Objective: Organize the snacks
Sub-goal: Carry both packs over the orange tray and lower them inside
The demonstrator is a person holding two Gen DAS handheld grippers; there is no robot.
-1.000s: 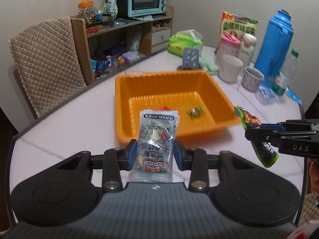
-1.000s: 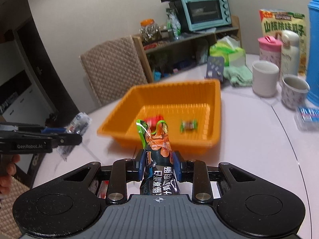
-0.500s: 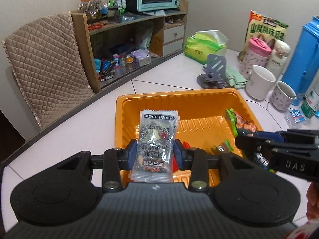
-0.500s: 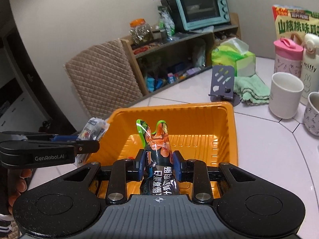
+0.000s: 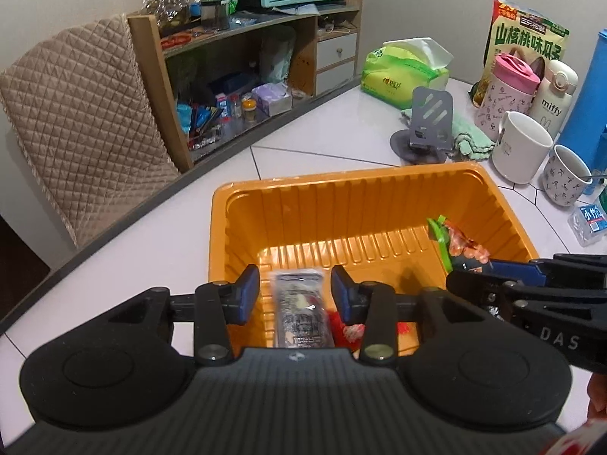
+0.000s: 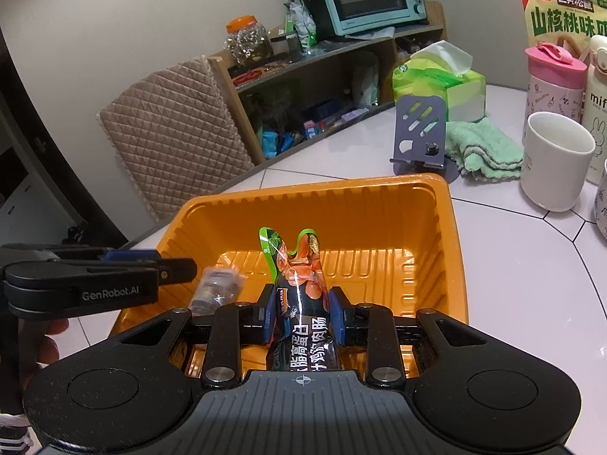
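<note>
Seen low in the centre of the left wrist frame: a clear snack packet [image 5: 301, 309] with dark, speckled contents and a white printed label, blurred, lying loose between the spread blue pads [image 5: 248, 294] of the left gripper [image 5: 296, 292], touching neither. Below it, the ribbed floor of an orange tray [image 5: 379, 197] filling the middle of the frame, with a red wrapper [image 5: 349, 328] just right of the packet. At right, edging in over the tray's rim, the right gripper [image 5: 474, 269], clamped on a sausage pouch [image 5: 461, 244] with a green edge and orange-red print.

From the right wrist frame, centre: the same sausage pouch [image 6: 299, 288], black lower body with white Chinese lettering, glossy, its forked green-and-orange top pointing up, pinched upright between the fingers of the right gripper [image 6: 301, 316] above the orange tray [image 6: 444, 220]. At left, the left gripper [image 6: 182, 265] reaching in level over the tray's left wall, jaws apart, the clear snack packet [image 6: 216, 290] just beneath its tip inside the tray. Upper right: a white mug [image 6: 554, 161], a green cloth [image 6: 481, 146] and a grey phone stand [image 6: 419, 132] on the white table [image 6: 523, 284].
</note>
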